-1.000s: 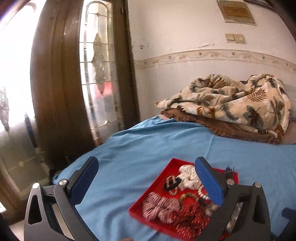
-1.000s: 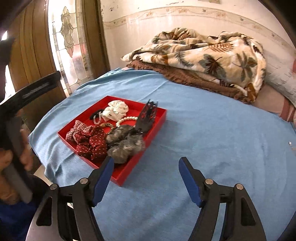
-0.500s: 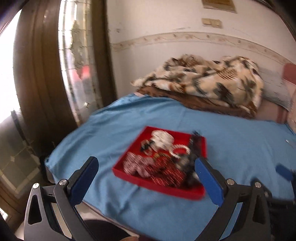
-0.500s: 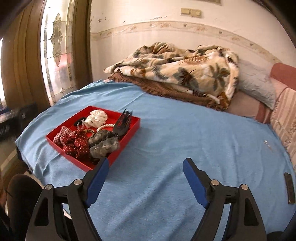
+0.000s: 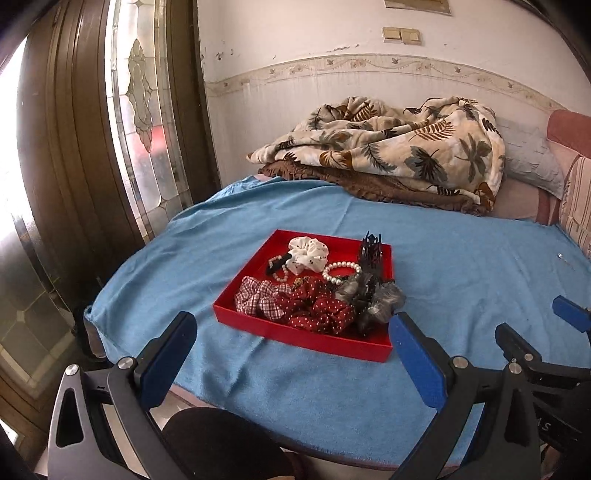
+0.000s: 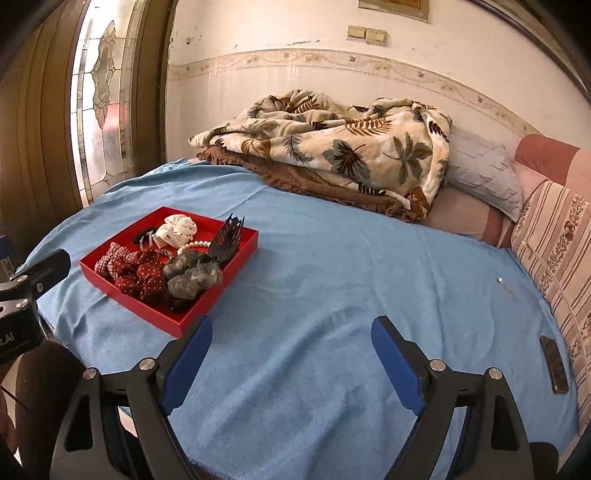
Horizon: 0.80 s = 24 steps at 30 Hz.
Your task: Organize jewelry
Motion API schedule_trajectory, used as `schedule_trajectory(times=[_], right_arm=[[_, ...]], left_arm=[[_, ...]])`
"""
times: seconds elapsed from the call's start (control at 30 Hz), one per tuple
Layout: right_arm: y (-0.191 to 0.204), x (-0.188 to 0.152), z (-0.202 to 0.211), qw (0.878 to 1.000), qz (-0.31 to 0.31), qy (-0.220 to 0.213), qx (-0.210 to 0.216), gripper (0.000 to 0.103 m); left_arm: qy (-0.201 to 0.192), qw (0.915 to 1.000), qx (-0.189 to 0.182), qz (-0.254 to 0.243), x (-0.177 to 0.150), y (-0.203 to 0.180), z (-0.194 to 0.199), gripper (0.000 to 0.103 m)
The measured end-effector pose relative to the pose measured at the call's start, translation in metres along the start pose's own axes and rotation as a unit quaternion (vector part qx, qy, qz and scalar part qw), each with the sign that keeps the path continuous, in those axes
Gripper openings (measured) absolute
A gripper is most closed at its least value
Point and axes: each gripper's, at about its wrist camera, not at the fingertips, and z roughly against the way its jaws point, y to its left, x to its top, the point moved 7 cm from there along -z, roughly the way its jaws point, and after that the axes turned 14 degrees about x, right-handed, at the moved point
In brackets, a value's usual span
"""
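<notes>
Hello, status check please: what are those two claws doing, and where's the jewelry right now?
Left gripper open, empty. Right gripper open, empty, over blue sheet. Jewelry and scrunchies piled in red tray, untouched. Nothing in the way.

1. The grey scrunchie (image 5: 373,297) hides the base of the black claw clip (image 5: 370,251).
2. A small metallic object (image 6: 506,285) on the bed is too small to identify.
3. The wall plaque (image 5: 417,5) is cut off by the top edge.
</notes>
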Motion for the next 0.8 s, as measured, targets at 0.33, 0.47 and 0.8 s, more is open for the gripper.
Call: schedule_trajectory(times=[0.33, 0.47, 0.8], right_arm=[[0.011, -0.004, -0.015, 1.000, -0.018, 0.023, 0.008, 0.091], [0.012, 0.000, -0.019, 0.999, -0.023, 0.025, 0.004, 0.091], [0.029, 0.017, -0.043, 0.999, -0.027, 0.042, 0.012, 0.092]], left_arm=[[0.021, 0.9985, -0.047, -0.016, -0.008, -0.001, -0.018, 0.103], [0.022, 0.9979, -0.056, -0.024, -0.006, 0.002, -0.025, 0.103], [0.047, 0.9964, -0.071, 0.005, 0.001, 0.030, -0.058, 0.103]])
